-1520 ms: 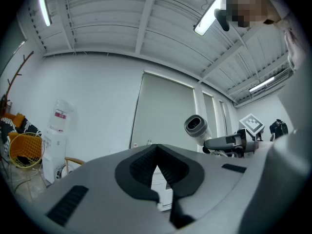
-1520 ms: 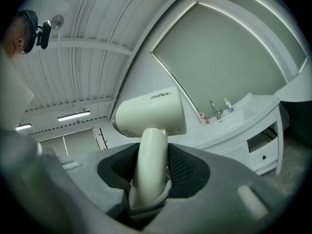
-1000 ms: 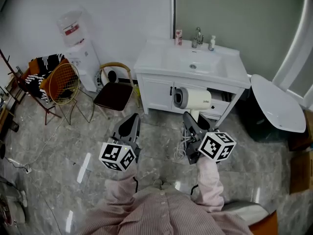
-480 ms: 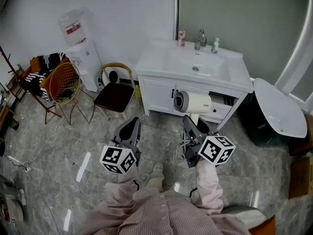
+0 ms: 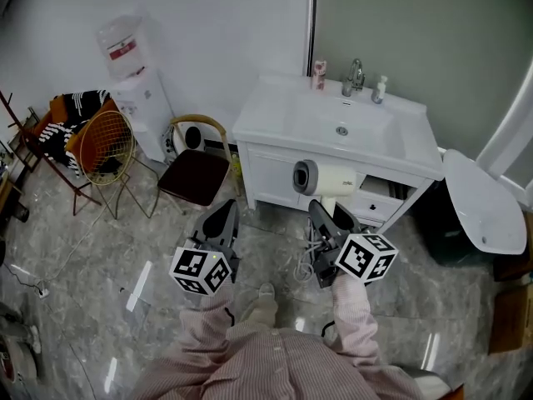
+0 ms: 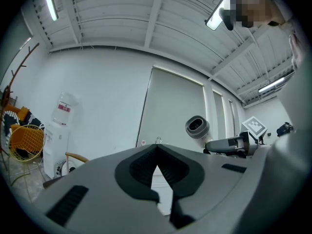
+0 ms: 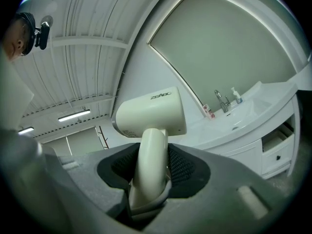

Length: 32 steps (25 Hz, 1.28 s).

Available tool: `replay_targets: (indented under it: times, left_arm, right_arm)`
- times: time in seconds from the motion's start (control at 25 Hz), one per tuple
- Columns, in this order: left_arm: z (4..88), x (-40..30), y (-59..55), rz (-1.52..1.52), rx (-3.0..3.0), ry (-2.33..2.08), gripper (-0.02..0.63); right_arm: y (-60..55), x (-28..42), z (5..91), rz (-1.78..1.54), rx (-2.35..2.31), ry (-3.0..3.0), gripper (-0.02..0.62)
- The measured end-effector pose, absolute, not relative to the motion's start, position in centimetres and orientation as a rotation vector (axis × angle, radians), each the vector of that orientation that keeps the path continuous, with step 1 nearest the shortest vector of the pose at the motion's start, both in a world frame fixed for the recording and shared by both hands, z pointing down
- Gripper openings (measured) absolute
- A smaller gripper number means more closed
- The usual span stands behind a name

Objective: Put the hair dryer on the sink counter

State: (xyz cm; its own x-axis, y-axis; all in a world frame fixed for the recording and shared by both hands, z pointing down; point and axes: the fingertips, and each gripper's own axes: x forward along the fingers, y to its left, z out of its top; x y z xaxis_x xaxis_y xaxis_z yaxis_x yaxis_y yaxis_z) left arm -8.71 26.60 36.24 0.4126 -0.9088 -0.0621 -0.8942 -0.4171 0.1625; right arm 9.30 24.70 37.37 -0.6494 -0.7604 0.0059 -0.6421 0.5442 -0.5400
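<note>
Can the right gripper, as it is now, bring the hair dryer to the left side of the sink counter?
Probably yes: the right gripper holds the hair dryer by its handle, and only floor lies between it and the sink counter, whose left side is bare.

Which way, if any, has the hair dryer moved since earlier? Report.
Yes. The hair dryer shifted left across the sink cabinet front and slightly nearer it.

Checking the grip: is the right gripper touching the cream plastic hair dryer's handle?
Touching: the right gripper view shows the right gripper clamping the hair dryer by its handle.
</note>
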Motion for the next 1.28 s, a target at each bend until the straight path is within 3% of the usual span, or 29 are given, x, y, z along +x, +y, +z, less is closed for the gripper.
replay_targets:
  times: [0.68,1.28]
  left_arm:
    - [37.1,-11.8,8.7,-0.195,2.549,-1.57,-0.002]
    - [38.3,-13.5,2.6,-0.182,2.54,-1.538,-0.002]
  right_arm:
    - [7.6,5.9,38.9,-0.817,-1.236,2.525,0.168]
    - [1.0,4.3,40.5,-0.878,-1.287,2.489,0.168]
